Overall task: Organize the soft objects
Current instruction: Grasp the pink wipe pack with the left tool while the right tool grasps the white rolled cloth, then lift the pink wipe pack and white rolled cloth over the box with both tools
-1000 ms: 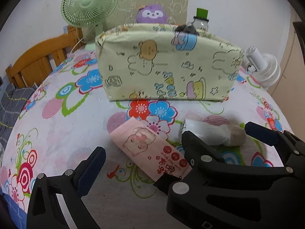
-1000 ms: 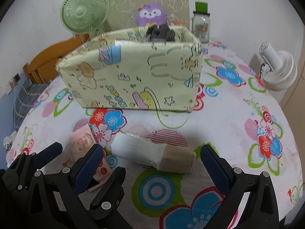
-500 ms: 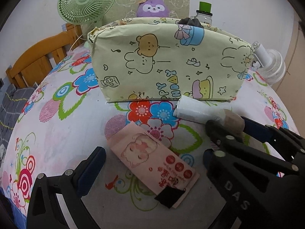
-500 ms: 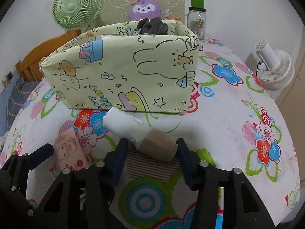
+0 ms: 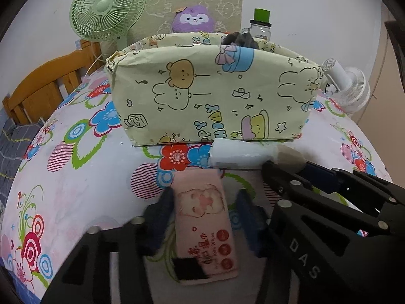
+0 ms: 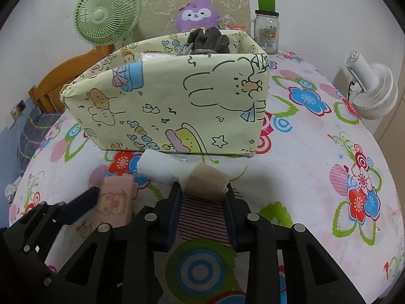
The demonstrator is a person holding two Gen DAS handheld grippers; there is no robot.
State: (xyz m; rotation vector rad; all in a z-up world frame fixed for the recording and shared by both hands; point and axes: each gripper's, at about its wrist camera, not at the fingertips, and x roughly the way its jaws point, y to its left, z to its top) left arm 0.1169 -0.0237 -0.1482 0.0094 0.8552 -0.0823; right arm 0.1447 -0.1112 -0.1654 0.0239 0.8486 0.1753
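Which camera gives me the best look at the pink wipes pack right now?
The left wrist view: the wipes pack lies lengthwise between the closing left gripper, its printed face fully visible. The right wrist view shows only its blurred far end, partly hidden behind the left gripper at the picture's lower left.

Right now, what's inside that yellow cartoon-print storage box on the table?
Inside the yellow cartoon-print box, a dark grey bundled cloth pokes above the rim, with something pale and crinkly beside it. The box's walls hide anything lower.

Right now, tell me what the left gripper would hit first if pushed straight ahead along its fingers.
Left gripper, closing around the pink wipes pack, would probably meet the white roll first, then the yellow box; depth is unclear.
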